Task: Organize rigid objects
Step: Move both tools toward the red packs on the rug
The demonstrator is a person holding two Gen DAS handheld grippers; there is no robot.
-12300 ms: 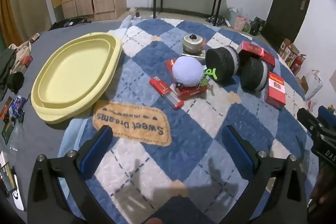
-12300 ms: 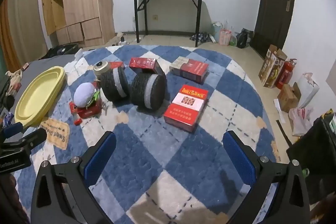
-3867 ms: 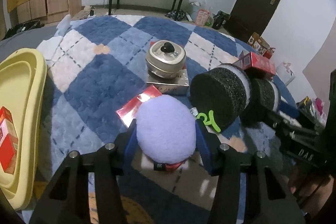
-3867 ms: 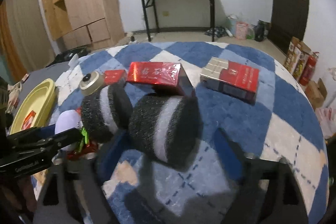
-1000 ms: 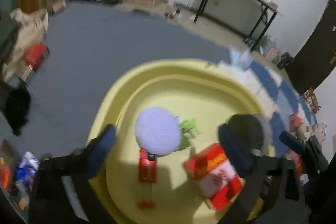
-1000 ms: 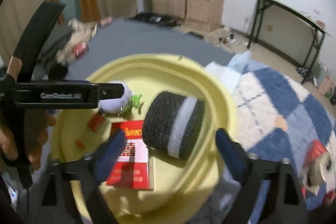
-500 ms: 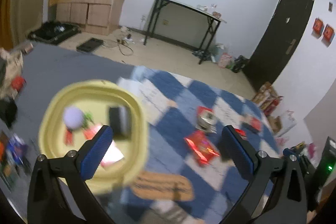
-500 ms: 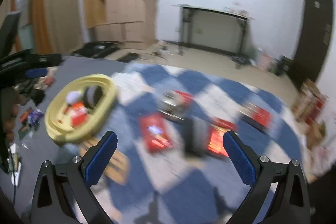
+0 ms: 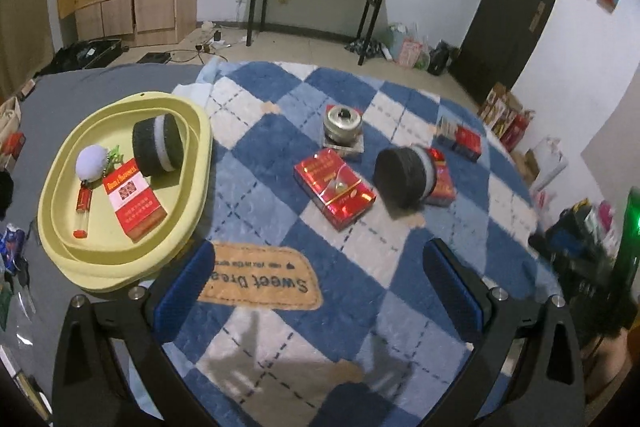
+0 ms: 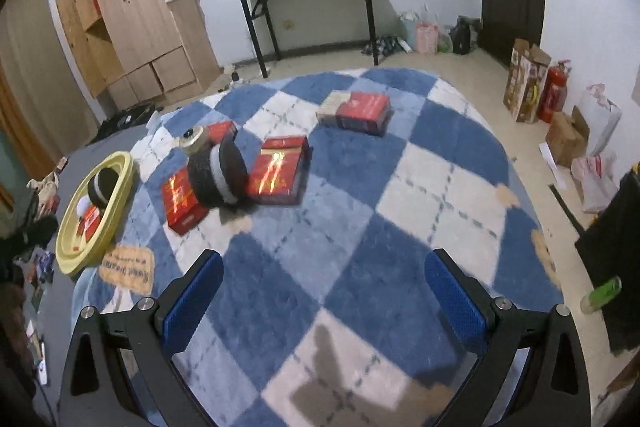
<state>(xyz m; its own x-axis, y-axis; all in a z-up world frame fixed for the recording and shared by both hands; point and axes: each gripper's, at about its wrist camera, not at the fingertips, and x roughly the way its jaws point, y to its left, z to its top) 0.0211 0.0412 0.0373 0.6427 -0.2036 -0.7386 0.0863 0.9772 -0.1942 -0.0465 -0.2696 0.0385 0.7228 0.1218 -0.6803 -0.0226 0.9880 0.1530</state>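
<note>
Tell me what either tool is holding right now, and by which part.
Nothing. The left tool and the right tool both stand open over the blue checked rug, with nothing between their pads.

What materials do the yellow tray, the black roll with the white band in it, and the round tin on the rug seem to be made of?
Yellow tray: likely moulded plastic, matte, with a smooth stepped rim.
Black roll: looks like foam or sponge, dull and coarse-grained, with a paler band around it.
Round tin: probably metal, silvery with a soft shine, topped by a dark knob.
</note>
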